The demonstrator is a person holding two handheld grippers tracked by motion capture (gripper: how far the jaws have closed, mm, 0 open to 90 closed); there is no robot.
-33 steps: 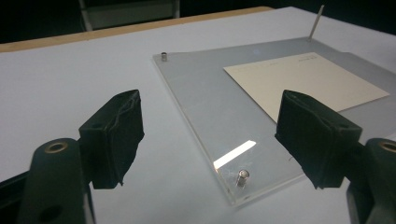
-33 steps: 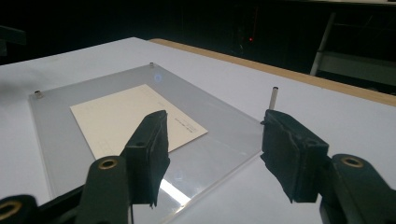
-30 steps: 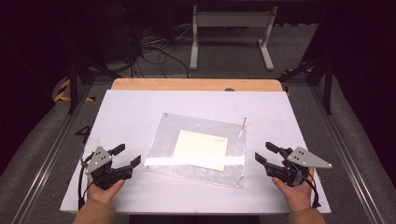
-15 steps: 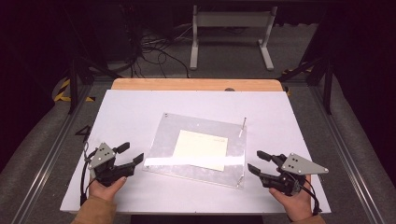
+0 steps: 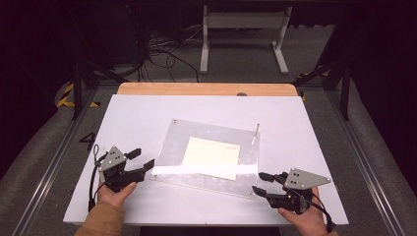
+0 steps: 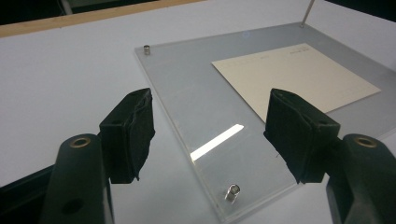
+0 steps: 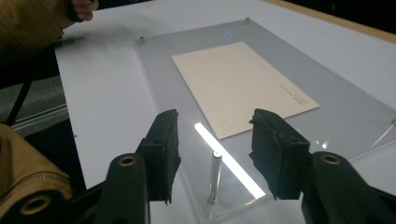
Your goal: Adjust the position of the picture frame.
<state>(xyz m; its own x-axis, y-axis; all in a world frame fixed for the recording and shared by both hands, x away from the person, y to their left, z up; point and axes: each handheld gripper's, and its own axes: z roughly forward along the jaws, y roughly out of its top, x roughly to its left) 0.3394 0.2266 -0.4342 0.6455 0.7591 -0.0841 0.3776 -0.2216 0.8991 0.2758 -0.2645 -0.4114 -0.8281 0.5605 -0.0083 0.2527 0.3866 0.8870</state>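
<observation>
The white rectangular tabletop (image 5: 147, 113) carries everything, and near its middle lies the clear, flat acrylic plate (image 5: 172, 152), rectangular and turned slightly askew to the table edges, its long axis running roughly left to right across the table with the far-left corner swung away from the person. It lies flat, probably so that it presses down the cream rectangular sheet of paper (image 5: 211, 157) under or inside it; that sheet lies square to the plate with its long side along the plate's. The left gripper (image 5: 140, 160) sits just off the plate's near-left corner, its jaws fairly wide apart and having just been closing, with the plate's edge between them but nothing pinched. The right gripper (image 5: 261, 184) waits at the near-right corner; its jaws, about half open, have also just been closing, and they straddle the upright silver metal standoff post (image 7: 215, 175) without pressing on it. That post stands vertical in the plate's corner, apparently a spacer screwed in there. A similar thin pin (image 5: 255, 132) rises at the far-right corner, and short silver studs (image 6: 232, 192) mark the left corners.
</observation>
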